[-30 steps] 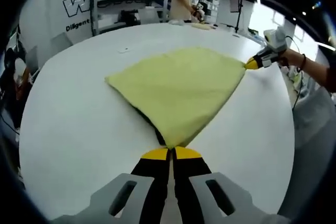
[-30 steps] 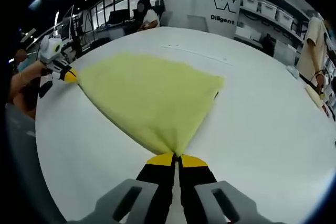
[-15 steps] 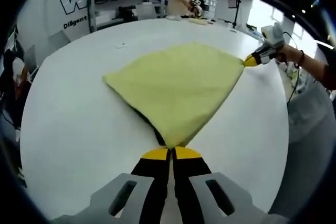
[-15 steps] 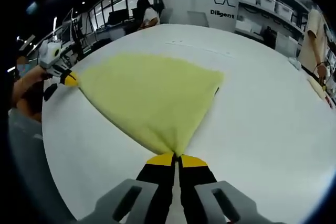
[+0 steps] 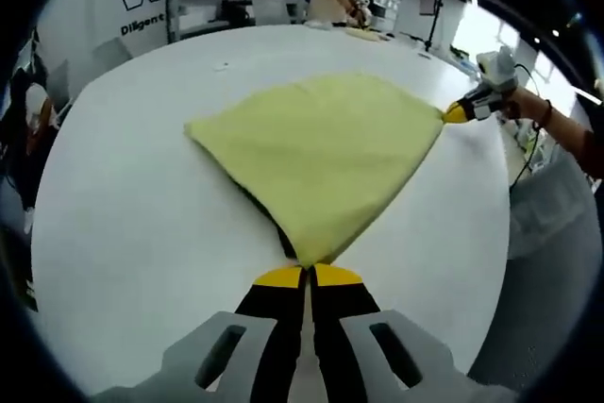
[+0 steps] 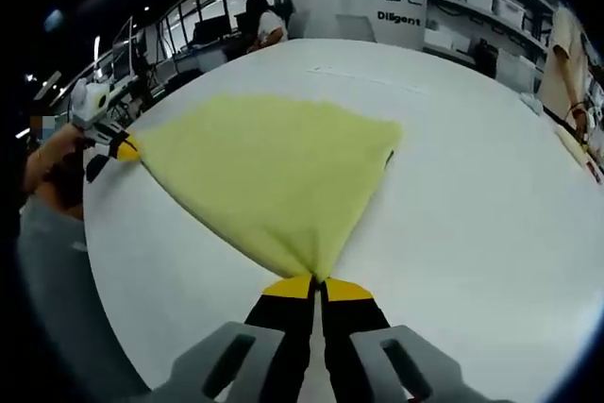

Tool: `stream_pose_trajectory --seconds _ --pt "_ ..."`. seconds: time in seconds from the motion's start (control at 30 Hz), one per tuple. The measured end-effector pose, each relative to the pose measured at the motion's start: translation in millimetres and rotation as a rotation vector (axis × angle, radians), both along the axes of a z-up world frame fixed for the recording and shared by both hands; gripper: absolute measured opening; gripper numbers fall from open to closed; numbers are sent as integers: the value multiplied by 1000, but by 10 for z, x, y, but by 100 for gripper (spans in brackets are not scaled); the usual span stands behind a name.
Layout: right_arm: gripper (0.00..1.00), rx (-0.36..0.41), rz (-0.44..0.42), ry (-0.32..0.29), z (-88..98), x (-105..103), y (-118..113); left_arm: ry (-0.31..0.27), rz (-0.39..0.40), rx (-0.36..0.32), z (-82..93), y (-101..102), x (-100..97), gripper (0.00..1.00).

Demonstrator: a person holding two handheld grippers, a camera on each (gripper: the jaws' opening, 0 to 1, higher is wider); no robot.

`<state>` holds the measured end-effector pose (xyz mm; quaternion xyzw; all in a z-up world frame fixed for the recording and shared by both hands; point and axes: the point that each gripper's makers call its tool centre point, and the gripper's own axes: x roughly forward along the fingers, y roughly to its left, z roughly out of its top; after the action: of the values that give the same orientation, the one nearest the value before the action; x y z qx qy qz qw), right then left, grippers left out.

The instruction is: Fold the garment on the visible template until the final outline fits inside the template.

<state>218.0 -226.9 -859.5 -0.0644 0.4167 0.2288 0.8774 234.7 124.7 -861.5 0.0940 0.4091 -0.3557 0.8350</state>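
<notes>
Fingers of both grippers were clamped together on corners of the yellow garment [image 5: 321, 153]: the left gripper [image 5: 308, 276] pinched 1 corner, the right gripper [image 6: 317, 287] the other. Between them the cloth lay spread on the white table [image 5: 123, 224], pulled taut toward each grip. It looked light, soft and limp, likely to sag or slide if released; corners seemed the best hold. No template outline could be made out.
</notes>
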Motion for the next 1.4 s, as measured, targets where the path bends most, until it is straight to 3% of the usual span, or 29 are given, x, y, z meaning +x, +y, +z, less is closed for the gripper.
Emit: stream_pose_trajectory --seconds 0.43,0.73,0.8,0.97,1.07,1.13,1.3,1.4 --pt "0 16 -6 11 -37 -106 13 24 18 2 -27 26 -111 0" --pt "0 53 -64 34 -64 -94 8 34 53 -14 -38 29 -89 0" --pt "0 53 -70 33 -71 -87 3 64 94 -34 -39 30 -82 0" --pt "3 85 -120 27 -30 -76 -16 49 105 -23 -32 41 -85 4" --pt "12 107 -139 4 54 -83 7 35 107 -18 -1 46 -98 16" --pt "24 117 -142 -9 111 -86 30 38 135 -19 34 64 -110 29" --pt "51 117 -143 -24 273 -129 102 26 168 -55 221 54 -151 46" --pt "58 132 -142 -48 416 -159 156 3 194 -68 342 57 -161 62"
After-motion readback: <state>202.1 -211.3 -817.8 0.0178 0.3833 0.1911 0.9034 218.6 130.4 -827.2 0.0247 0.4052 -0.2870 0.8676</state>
